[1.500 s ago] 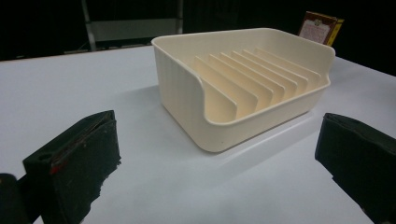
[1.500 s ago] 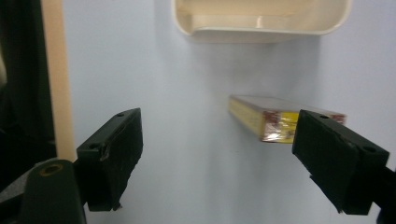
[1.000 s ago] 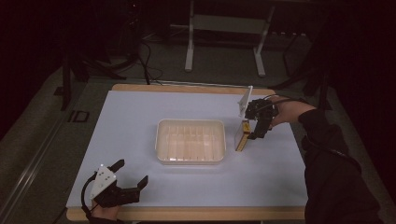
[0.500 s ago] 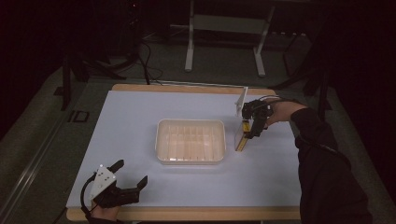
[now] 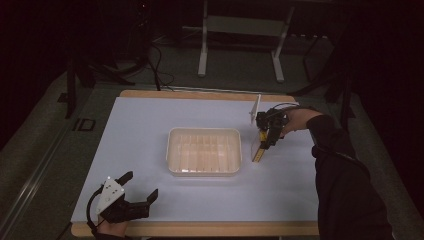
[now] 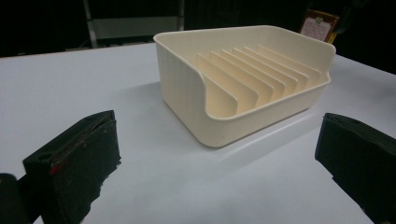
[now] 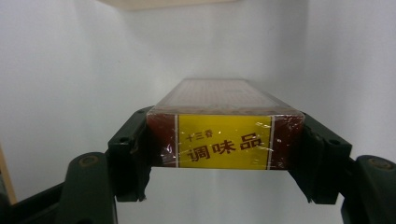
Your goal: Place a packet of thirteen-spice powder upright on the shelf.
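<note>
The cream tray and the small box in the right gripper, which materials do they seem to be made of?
The cream tray looks like moulded plastic: smooth, faintly glossy, with rounded edges and thin dividers. The box seems to be printed cardboard under clear film, because the wrap wrinkles and glints over its yellow label.

A dark, long sleeve [image 5: 345,170] is being worn on the right arm, reaching down to the wrist. The left hand-held gripper [image 5: 139,192] is being seen as a black body topped by a grey three-cornered plate [image 5: 110,192] dotted with small dark marks, with a black cable looping behind it. Its blocky black pads [image 6: 74,163] are being shown with a red fleck. The right hand-held gripper [image 5: 270,138] is being shown in black with dark green, screw-fastened jaws, a cable arching over it.
</note>
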`<state>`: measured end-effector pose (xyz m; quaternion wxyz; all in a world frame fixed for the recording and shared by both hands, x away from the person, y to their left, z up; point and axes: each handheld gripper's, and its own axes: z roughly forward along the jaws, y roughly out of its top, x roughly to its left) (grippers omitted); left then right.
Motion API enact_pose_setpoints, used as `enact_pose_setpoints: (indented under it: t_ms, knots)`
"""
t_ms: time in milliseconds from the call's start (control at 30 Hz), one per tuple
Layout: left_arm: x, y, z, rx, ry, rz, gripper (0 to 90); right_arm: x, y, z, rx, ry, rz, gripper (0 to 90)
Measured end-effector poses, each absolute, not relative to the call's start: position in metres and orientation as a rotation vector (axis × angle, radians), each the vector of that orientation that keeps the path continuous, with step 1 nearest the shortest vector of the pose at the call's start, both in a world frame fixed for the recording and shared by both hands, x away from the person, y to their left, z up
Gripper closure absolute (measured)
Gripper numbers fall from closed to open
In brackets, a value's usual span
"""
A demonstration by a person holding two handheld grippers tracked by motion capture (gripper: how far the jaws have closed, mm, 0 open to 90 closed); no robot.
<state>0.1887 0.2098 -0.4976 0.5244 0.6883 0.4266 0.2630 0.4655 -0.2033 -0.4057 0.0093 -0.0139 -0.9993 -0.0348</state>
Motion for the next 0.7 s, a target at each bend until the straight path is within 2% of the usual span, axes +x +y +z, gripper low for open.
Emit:
enact_pose_setpoints:
  t_ms: [700]
  knots:
    - [0.189,0.208,-0.497,1.648,1.014,0.632,0.0,0.453,-0.208,-0.381,-0.015,-3.098,-0.088,31.8]
